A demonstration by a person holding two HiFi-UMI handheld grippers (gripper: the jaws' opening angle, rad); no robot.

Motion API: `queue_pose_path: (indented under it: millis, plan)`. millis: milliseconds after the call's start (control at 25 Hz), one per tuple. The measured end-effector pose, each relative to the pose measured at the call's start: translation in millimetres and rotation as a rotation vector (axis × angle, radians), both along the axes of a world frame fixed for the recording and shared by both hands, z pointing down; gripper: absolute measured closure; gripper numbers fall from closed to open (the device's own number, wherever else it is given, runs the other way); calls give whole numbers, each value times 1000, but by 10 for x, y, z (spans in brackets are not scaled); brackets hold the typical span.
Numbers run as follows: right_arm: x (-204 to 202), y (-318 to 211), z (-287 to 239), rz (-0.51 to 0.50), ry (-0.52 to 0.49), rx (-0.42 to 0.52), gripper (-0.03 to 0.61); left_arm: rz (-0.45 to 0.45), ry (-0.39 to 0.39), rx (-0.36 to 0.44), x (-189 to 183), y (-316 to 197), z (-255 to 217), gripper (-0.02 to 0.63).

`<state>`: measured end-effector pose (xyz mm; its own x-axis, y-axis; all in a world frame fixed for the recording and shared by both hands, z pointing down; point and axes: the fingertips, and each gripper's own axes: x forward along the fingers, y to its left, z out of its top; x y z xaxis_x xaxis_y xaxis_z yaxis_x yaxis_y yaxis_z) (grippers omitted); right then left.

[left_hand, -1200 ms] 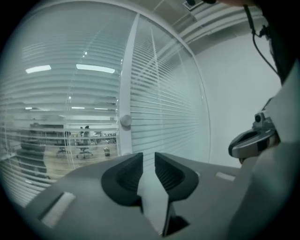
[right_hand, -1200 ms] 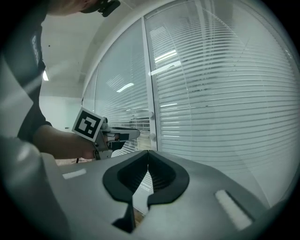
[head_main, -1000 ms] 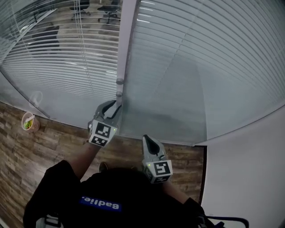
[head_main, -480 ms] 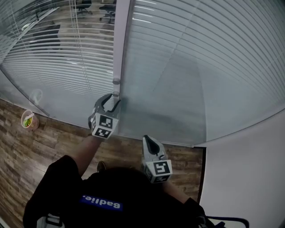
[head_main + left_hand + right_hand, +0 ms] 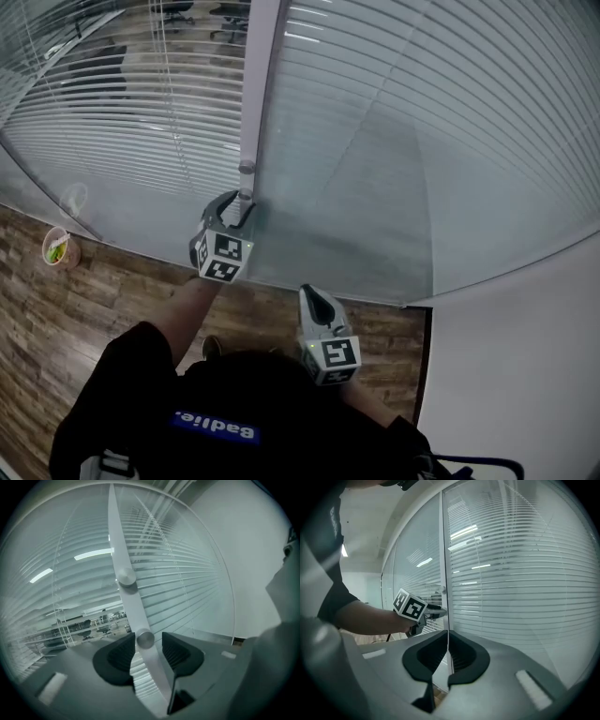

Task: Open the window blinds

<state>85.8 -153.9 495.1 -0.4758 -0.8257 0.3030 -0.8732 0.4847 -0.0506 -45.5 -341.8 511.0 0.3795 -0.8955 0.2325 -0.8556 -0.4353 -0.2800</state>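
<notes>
The slatted window blinds [image 5: 394, 112] hang behind glass on both sides of a grey upright frame post [image 5: 258, 84]. Two round metal knobs sit on that post, an upper knob [image 5: 126, 577] and a lower knob [image 5: 145, 639]. My left gripper [image 5: 239, 208] reaches level at the post, and its jaws have just been opening. They stand open with the lower knob between them [image 5: 146, 641]; its left side is close against the left pad, with a gap on the right. My right gripper [image 5: 312, 295] hangs back below the glass, shut with nothing in it [image 5: 447, 644].
A small cup [image 5: 56, 248] with something green in it stands on the wood floor [image 5: 94, 309] at the foot of the glass, far left. A white wall [image 5: 525, 375] closes the right side. Office chairs show beyond the glass.
My left gripper has moved forward along the post onto the lower knob and its jaws have spread wider. The right gripper has stayed where it was.
</notes>
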Motion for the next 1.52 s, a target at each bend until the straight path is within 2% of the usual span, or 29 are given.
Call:
queue_pose_path:
  millis: [440,560,680,880,1000,1520]
  plan:
    - [-6,84,12,30,25,-40,571,-13,6,-10,-19,-87,79,437]
    - [37,106,48,41,39,-23,571,-31,10,-5,-5,-100,67,449]
    - [81,139,68,56,39,-26,575,-65,25,-9,-29,-122,67,482]
    - [155,170,103,69,41,-34,575,-78,68,-28,-55,-144,67,488]
    - [174,176,87,66,35,-35,575,-82,139,-52,-59,-137,26,488]
    - [137,198,77,25,4,-45,575,-102,581,-208,-114,-150,24,489]
